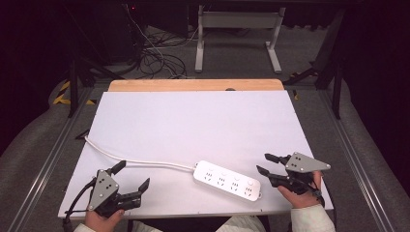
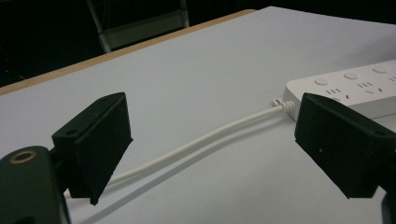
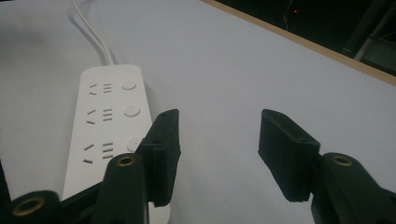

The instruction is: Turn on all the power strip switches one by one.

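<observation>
Nothing's grabbed yet, looks like the very start. Left gripper (image 1: pixel 131 175) sits in the lower left of the high view, jaws wide and empty. Right gripper (image 1: pixel 264 163) at lower right is about half open, also empty (just beside the strip's end). The power strip (image 1: pixel 227 180) lies untouched at lower centre, its cord (image 1: pixel 140 162) trailing toward the upper left across the white table (image 1: pixel 193 121).

A lab or recording room: a white-topped desk (image 1: pixel 193 121) with a wooden far edge stands on grey carpet, dark curtains around, tangled cables (image 1: pixel 154 58) and a white desk frame (image 1: pixel 237 34) beyond.
</observation>
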A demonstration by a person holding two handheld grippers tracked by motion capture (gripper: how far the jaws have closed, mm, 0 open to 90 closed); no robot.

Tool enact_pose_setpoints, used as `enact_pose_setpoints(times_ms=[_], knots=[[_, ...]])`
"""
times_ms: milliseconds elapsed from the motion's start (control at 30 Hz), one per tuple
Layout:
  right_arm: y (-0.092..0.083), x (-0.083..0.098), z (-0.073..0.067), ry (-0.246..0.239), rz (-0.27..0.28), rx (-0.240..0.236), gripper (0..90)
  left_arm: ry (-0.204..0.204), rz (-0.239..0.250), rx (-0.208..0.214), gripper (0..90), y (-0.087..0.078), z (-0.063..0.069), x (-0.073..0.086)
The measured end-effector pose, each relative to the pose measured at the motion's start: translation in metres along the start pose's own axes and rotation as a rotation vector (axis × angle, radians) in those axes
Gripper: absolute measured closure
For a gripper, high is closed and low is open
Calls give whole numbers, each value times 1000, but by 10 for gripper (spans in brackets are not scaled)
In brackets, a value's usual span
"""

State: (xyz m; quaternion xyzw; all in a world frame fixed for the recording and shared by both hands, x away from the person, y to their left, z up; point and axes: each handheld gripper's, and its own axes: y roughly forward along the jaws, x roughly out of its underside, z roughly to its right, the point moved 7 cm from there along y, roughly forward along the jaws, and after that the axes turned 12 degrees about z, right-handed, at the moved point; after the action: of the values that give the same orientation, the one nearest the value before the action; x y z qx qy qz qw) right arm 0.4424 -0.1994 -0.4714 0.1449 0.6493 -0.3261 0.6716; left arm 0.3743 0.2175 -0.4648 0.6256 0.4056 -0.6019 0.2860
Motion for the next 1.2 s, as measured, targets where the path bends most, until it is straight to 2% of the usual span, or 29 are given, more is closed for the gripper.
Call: enact_pose_setpoints(times_ms=[333, 367, 733, 800, 833, 867, 1000, 1033, 1100, 1200], knots=[[4, -10, 1, 22, -9, -20, 490, 3, -6, -3, 111, 0, 0, 1], [7, -14, 0, 34, -9, -32, 489, 3, -6, -4, 111, 0, 0, 0], [28, -32, -10, 24, -15, -82, 489, 6, -6, -6, 111, 0, -1, 0], [31, -34, -13, 37, -20, -100, 523, 7, -6, -6, 111, 0, -1, 0], [33, -35, -16, 49, -27, -117, 580, 7, -6, -6, 111, 0, -1, 0], [33, -35, -16, 49, -27, -117, 580, 7, -6, -5, 111, 0, -1, 0], [32, -37, -23, 81, -65, -154, 695, 3, -5, -6, 113, 0, -1, 0], [32, -37, -23, 81, -65, -154, 695, 3, -6, -6, 113, 0, -1, 1], [31, -39, -25, 83, -82, -166, 774, 4, -8, -6, 113, 0, 0, 1], [28, -40, -29, 72, -121, -219, 864, 5, -8, -7, 113, 0, 0, 1]])
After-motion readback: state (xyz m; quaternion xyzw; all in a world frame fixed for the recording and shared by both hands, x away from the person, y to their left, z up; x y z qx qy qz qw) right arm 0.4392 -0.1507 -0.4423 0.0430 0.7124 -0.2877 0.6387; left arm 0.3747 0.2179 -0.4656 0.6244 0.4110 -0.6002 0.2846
